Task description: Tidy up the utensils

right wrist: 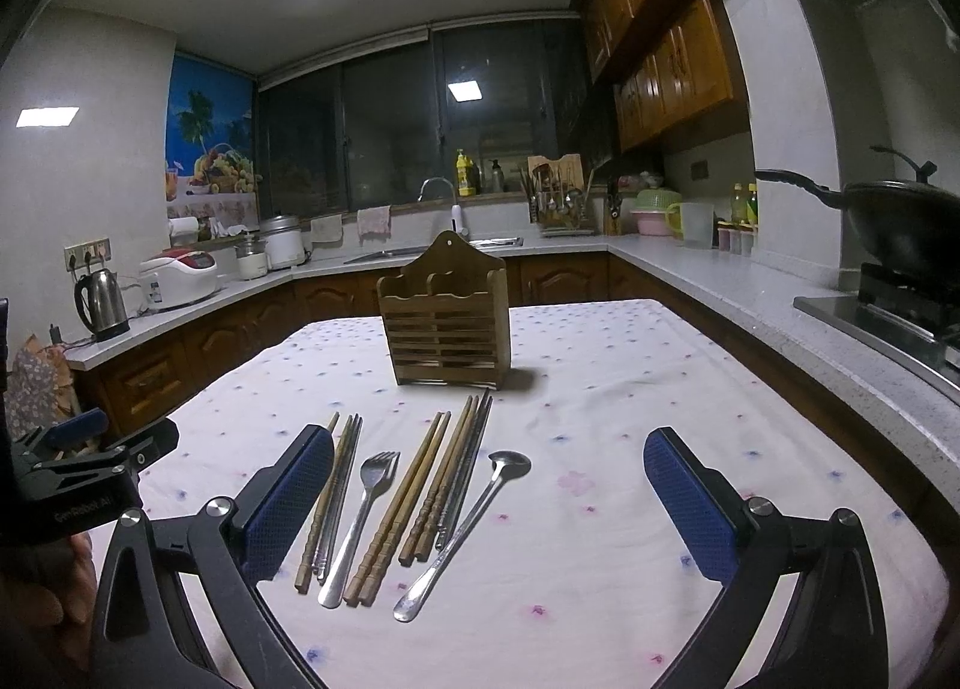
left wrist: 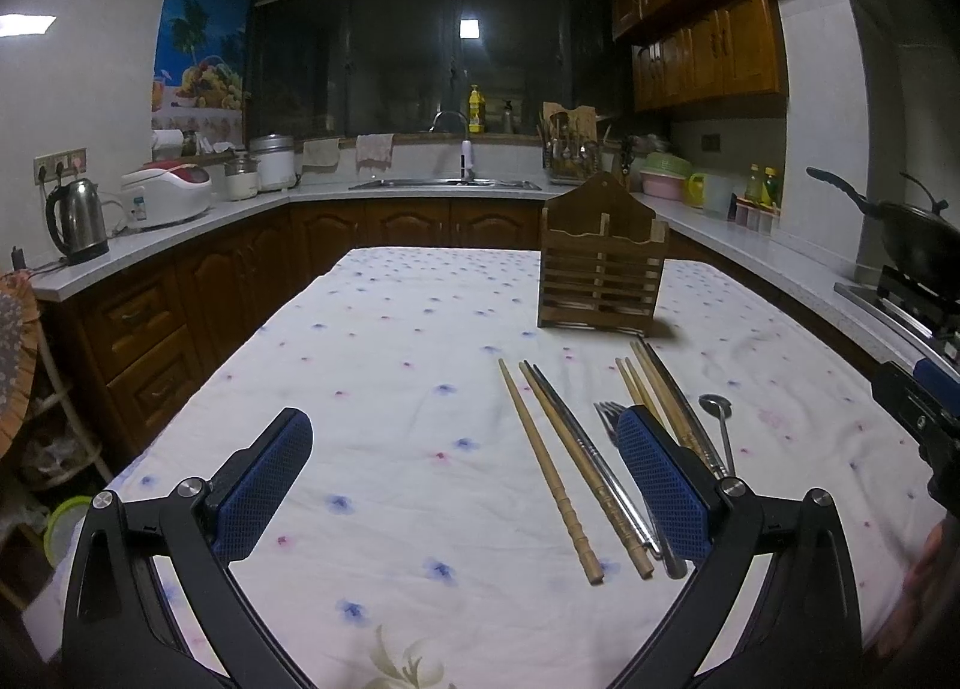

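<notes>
A wooden two-compartment utensil holder (left wrist: 602,263) (right wrist: 445,317) stands upright on the table with its slots empty. In front of it lie several wooden and metal chopsticks (left wrist: 549,470) (right wrist: 444,479), a metal fork (right wrist: 363,515) (left wrist: 608,416) and a metal spoon (right wrist: 468,527) (left wrist: 720,425) in a row. My left gripper (left wrist: 465,449) is open and empty, low over the cloth, left of the utensils. My right gripper (right wrist: 489,467) is open and empty, with the utensils between and ahead of its fingers. The left gripper's body (right wrist: 90,467) shows in the right wrist view.
The table has a white floral cloth (left wrist: 372,365) (right wrist: 630,389). Kitchen counters run around it, with a kettle (left wrist: 75,221), rice cooker (left wrist: 168,194), sink (left wrist: 444,183) and a wok on the stove (right wrist: 900,227) at the right.
</notes>
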Demonstrator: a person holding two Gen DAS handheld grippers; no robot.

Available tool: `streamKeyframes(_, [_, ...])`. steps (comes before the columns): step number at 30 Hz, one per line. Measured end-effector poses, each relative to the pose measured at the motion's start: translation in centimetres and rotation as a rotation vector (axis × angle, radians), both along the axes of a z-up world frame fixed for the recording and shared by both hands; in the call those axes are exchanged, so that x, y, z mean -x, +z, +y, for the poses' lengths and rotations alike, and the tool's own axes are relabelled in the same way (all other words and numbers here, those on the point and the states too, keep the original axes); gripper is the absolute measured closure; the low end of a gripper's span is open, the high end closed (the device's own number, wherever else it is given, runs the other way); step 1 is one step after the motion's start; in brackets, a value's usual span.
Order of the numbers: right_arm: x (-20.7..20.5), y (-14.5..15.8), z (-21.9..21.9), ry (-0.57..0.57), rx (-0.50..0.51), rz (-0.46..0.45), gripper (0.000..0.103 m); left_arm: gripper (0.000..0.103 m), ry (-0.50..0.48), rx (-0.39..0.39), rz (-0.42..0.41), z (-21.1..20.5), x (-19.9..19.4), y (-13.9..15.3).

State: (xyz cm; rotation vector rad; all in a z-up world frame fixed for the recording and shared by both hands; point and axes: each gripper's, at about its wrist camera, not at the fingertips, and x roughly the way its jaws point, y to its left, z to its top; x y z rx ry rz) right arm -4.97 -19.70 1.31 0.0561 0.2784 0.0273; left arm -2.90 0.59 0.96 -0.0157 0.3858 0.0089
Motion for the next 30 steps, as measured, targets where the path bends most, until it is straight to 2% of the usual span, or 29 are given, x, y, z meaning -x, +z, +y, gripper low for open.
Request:
streamKeyframes(10, [0.0, -0.2, 1.1, 0.006, -0.022, 0.025, 0.0, 0.0, -0.015, 0.014, 0.037, 0.0, -1.0, -0.1])
streamKeyframes(14, [-0.7, -0.2, 0.0, 0.01, -0.037, 0.091, 0.0, 0.0, -0.025, 0.018, 0.065, 0.0, -1.7, -0.2])
streamKeyframes(18, [-1.4, -0.3, -0.2, 0.01, 0.007, 0.112, 0.0, 0.0, -0.035, 0.014, 0.108, -0.2, -3.0, -0.5])
streamKeyframes(20, [-1.8, -0.3, -0.3, 0.013, -0.002, 0.146, 0.0, 0.0, -0.044, 0.02, 0.129, -0.2, -3.6, -0.6])
streamKeyframes(22, [-2.8, -0.5, -0.8, 0.01, 0.043, 0.218, 0.0, 0.0, -0.066, 0.036, 0.151, -0.3, -4.3, -0.6])
streamKeyframes(26, [-4.4, -0.9, -1.7, 0.022, -0.023, 0.257, 0.001, 0.004, -0.159, 0.074, 0.204, -1.2, -6.1, -0.4])
streamKeyframes(30, [-6.4, -1.6, -2.5, 0.037, -0.095, 0.324, 0.016, 0.014, -0.242, 0.113, 0.27, -2.5, -8.3, -0.6])
